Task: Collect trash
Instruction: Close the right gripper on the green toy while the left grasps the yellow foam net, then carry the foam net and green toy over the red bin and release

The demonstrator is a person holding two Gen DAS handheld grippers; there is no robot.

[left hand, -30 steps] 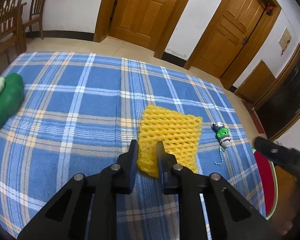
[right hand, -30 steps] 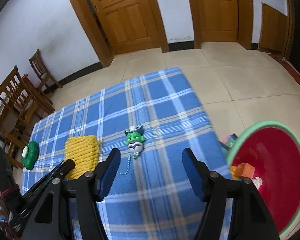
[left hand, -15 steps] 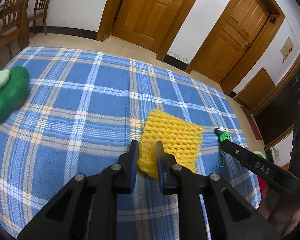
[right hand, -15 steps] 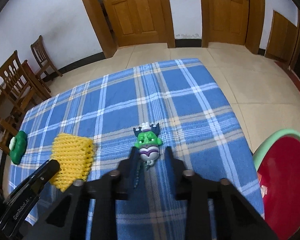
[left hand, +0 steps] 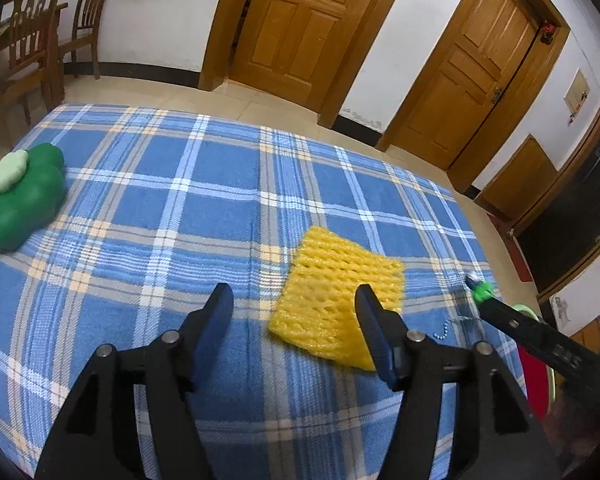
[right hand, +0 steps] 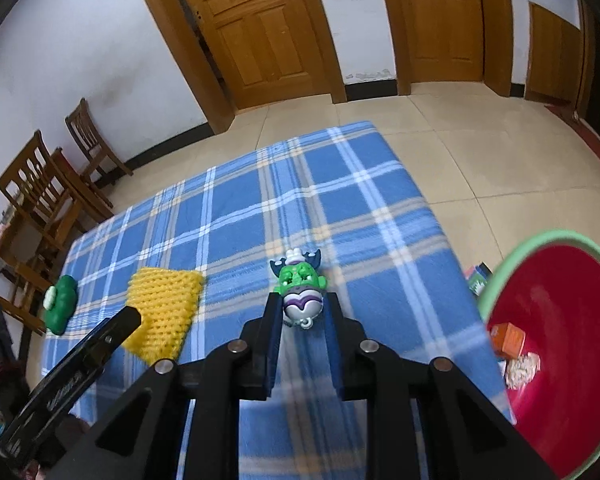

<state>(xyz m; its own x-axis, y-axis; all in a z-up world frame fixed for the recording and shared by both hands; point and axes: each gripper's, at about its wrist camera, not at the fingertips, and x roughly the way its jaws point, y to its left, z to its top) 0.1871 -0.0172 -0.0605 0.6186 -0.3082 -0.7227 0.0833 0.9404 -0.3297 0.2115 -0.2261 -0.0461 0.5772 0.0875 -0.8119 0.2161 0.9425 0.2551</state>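
**Right gripper clamps the green toy near the table's right edge; left gripper spread wide over the foam net**

The right gripper [right hand: 302, 312] has its jaws narrowed onto a green monster keychain toy [right hand: 300, 286], pinching its purple-and-white lower body while the green head pokes out ahead of the fingertips. The toy sits over the blue plaid tablecloth [right hand: 340, 184], not far from the cloth's right edge. Past that edge, lower down, stands a red bin with a green rim [right hand: 556, 240]; an orange carton [right hand: 510, 338] and other scraps lie inside it.

The left gripper [left hand: 296, 308] is spread wide and grips nothing. The yellow foam fruit net [left hand: 340, 296] lies flat on the cloth, its near right corner running behind the right finger; the left finger stands over bare cloth, apart from the net. A green cloud-shaped toy [left hand: 20, 200] rests by the cloth's left edge, well apart from the net, with a broad bare stretch of plaid between them. Beyond the far edge are tiled floor [right hand: 460, 152], wooden doors [left hand: 296, 28] and wooden chairs [left hand: 28, 48]
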